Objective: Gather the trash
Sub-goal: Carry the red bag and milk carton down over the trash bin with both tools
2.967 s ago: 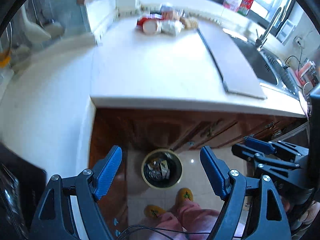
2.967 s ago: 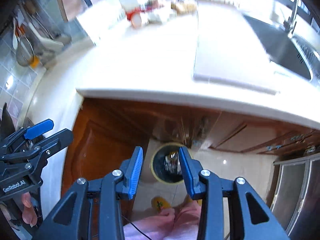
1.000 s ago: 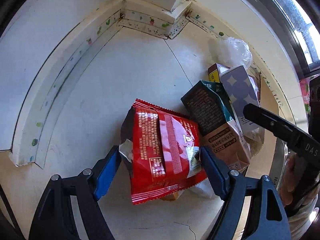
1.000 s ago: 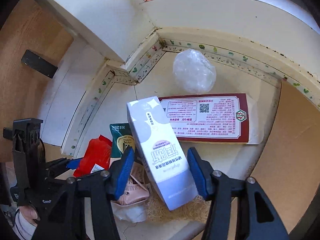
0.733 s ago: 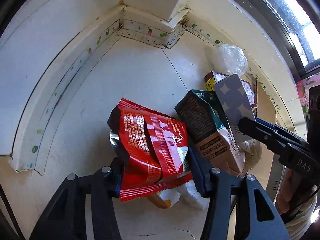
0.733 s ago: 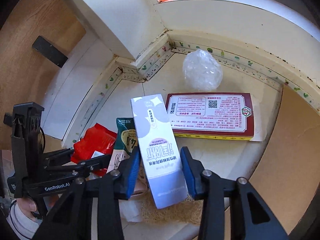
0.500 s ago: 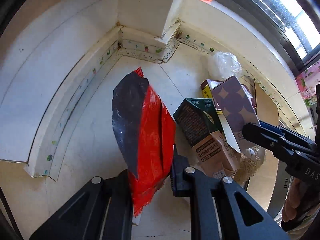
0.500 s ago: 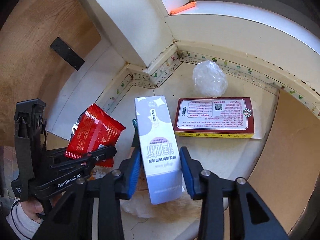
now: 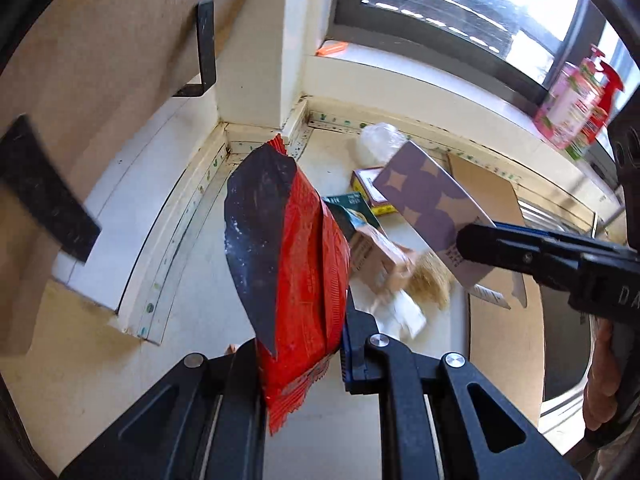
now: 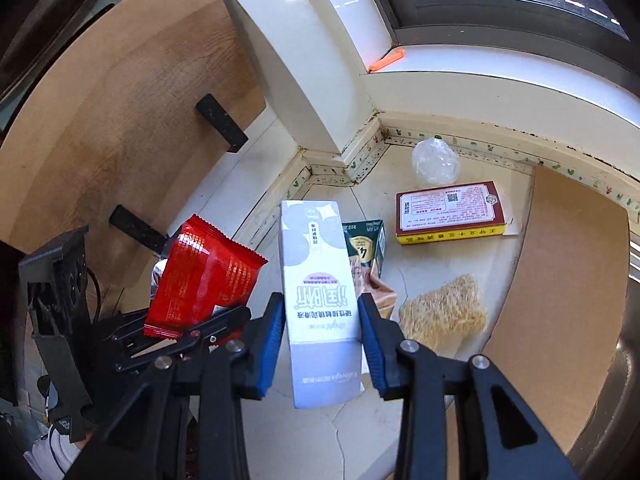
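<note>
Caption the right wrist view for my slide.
Right tool grips a pale lavender carton above the counter corner litter, while the left tool alongside holds a red snack wrapper.

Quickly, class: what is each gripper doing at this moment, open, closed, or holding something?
Left gripper: closed on the red snack bag, lifted off the counter.
Right gripper: closed on the pale purple carton, also lifted.

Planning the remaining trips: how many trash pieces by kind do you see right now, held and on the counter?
Boxes and cartons: 3 (lavender carton, green carton, red box)
Wrappers: 1 (red wrapper)
Plastic balls: 1
Fibrous scrubs: 1
Total: 6
</note>
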